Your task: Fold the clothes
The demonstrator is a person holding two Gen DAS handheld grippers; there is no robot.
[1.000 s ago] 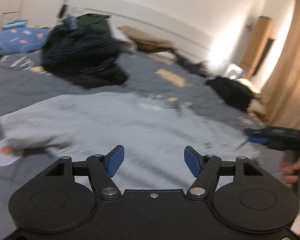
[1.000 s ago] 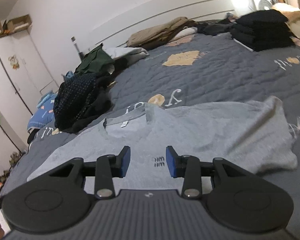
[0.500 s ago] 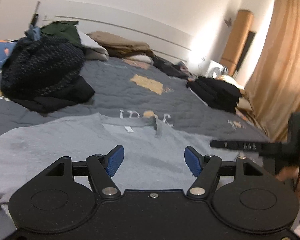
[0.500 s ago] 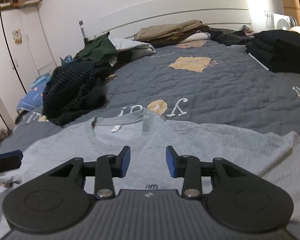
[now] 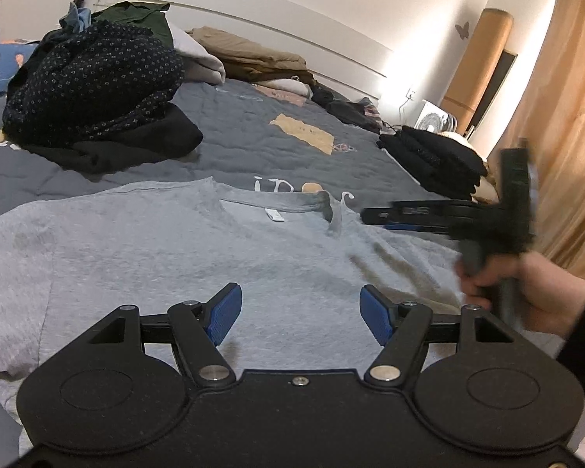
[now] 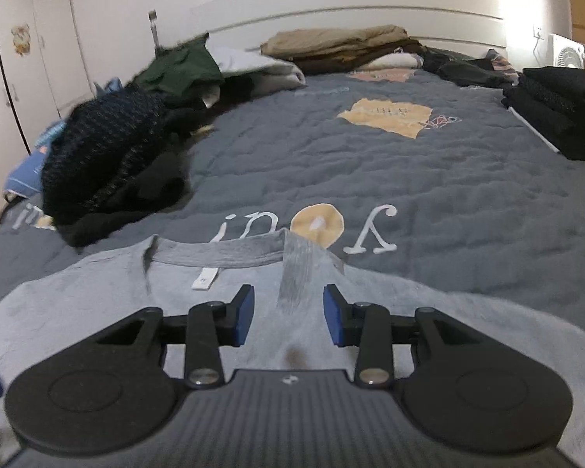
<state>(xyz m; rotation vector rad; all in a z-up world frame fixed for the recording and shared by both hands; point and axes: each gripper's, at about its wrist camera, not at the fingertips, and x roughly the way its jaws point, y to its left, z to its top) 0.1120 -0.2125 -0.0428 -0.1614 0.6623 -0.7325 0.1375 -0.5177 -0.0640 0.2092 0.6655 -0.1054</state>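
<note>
Shirt: a grey cotton T-shirt (image 5: 183, 249) lay flat on the grey quilted bed (image 6: 429, 179), collar edge (image 6: 222, 255) toward the headboard.
Left gripper (image 5: 300, 312): jaws spread, empty, above the shirt's middle.
Right gripper (image 6: 288, 314): jaws spread, empty, just short of the collar.
Open room: bare quilt beyond the collar; a dark clothes pile (image 5: 93, 93) lay left of it.

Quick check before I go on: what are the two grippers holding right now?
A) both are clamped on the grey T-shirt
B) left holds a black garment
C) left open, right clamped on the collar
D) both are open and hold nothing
D: the left gripper and right gripper both show parted blue pads with only the flat grey T-shirt visible between them.
</note>
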